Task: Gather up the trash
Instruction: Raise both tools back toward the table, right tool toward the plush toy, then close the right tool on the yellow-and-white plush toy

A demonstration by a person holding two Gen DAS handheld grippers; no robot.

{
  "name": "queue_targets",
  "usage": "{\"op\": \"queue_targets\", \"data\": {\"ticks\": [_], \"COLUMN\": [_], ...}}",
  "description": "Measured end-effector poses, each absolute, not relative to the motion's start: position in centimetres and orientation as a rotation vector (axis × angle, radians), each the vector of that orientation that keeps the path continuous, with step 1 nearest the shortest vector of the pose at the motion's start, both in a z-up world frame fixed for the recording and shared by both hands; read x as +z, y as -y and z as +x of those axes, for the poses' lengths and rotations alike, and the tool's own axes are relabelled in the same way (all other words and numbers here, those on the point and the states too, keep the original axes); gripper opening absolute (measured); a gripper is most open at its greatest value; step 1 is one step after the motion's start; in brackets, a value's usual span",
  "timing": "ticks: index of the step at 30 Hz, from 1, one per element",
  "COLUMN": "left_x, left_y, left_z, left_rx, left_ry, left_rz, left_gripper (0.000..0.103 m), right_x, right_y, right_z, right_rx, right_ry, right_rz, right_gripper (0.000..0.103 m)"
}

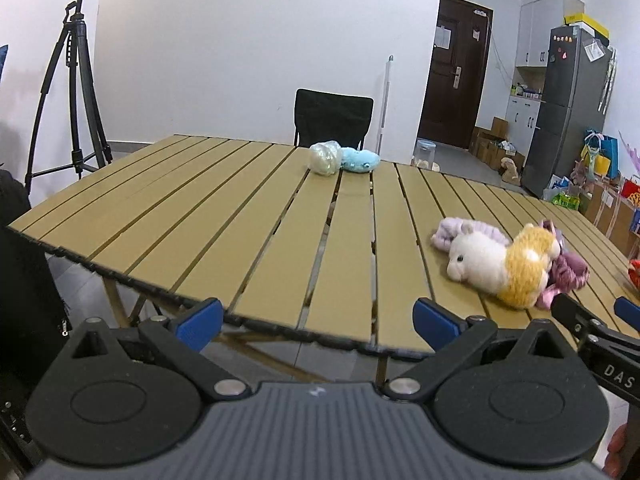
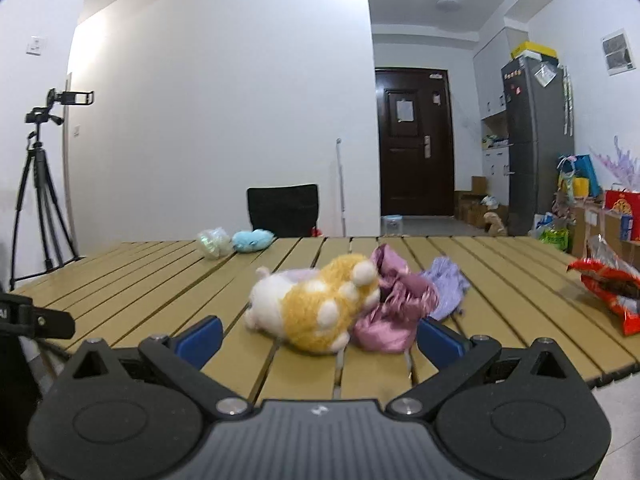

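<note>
Red snack wrapper (image 2: 612,292) is lying at three o'clock of the plush toy (image 2: 316,308); left gripper (image 1: 318,322) and right gripper (image 2: 320,338) are both hovering released, empty.

Left tool (image 1: 318,320): jaws spread wide, nothing between the blue pads (image 1: 200,322), level, pointing forward. Right tool (image 2: 320,338): same, jaws wide apart, nothing gripped, blue pads (image 2: 438,342) level with each other. The two tools sit side by side: the right one's black finger shows at the right edge of the left wrist view, the left one's body at the left edge of the right wrist view. A bit of a hand (image 1: 618,454) shows at the left view's bottom right corner.
</note>
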State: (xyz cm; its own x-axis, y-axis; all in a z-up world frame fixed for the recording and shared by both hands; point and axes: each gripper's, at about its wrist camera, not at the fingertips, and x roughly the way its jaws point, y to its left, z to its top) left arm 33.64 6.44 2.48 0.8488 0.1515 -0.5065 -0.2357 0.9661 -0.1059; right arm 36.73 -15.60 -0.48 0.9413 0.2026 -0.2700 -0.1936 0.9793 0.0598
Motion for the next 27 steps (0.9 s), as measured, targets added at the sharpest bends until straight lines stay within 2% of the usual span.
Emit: {"op": "queue_targets", "data": {"ticks": [8,12,19,22,27], "left_x": [2.9,2.9,2.3,1.7,1.3], "left_y": [-6.5,-6.8,-7.6,-7.7,-8.0], "left_z": [37.6,38.9,40.5,40.5,40.1], "left_rx": [0.224,0.227,0.236,0.247,0.258], "left_ry": [-0.525,-0.525,-0.548,-0.560,-0.576], "left_rz": [-0.185,-0.192,-0.210,-0.196,-0.191], "left_gripper": [0.103,0.103,0.103,0.103,0.103], "right_x": [-0.4,-0.7,-1.8,-2.0,-2.6], "right_y": [15.0,14.2,13.1,13.2,13.6], "right_z": [42.0,44.8,49.3,50.2,50.6], "right_rx": [0.202,0.192,0.124,0.104,0.110], "right_ry": [-0.326,-0.354,-0.411,-0.401,-0.416], "right_rz": [0.095,0.110,0.132,0.177,0.210], "right_gripper": [0.102,0.096,0.092,0.086,0.084]}}
